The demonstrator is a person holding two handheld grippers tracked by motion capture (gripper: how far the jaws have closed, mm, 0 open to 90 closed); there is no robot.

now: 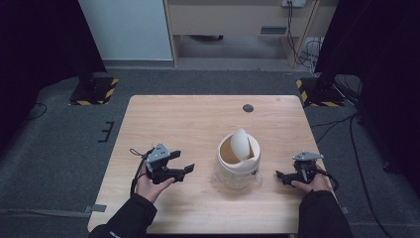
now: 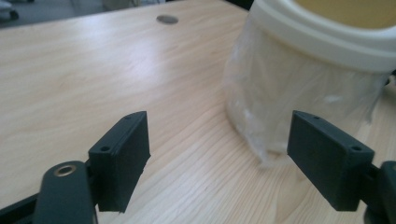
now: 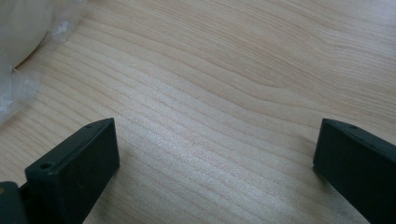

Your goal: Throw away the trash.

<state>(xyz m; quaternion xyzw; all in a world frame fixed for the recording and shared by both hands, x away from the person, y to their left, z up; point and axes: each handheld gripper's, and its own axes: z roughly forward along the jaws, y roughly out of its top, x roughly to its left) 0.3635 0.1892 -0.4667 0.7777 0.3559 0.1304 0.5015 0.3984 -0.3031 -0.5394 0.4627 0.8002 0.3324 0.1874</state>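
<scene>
Nearest the person's edge, dark sleeves and two hands on a pale wooden table [image 1: 163, 119] with fine, wavy grain. No brand, label or legible writing anywhere.

Left gripper [image 1: 181, 170], matt black plastic with a grey three-cornered plate on top, held left of the bin and aimed toward it; jaws spread wide, blocky and flat-faced with small screw holes, nothing between them but bare wood in the left gripper view. Right gripper [image 1: 280, 175], same build, low at the table's right edge; jaws likewise wide apart over bare grain in the right gripper view, gripping nothing.

Between the two, slightly right of the table's middle and toward the near side, a small round bin [image 1: 238, 163]: cream plastic, smooth thick rim, tan interior, with a curved cream swing lid [image 1: 241, 144] tilted up on edge. Crinkled clear plastic liner [image 2: 289, 93] draped down the outside wall, touching the tabletop.

Farther back, a small dark round disc [image 1: 248, 108] set in the wood near the far edge.

Beyond the table, grey carpet and black stand bases with yellow-black hazard stripes [image 1: 94, 90].
</scene>
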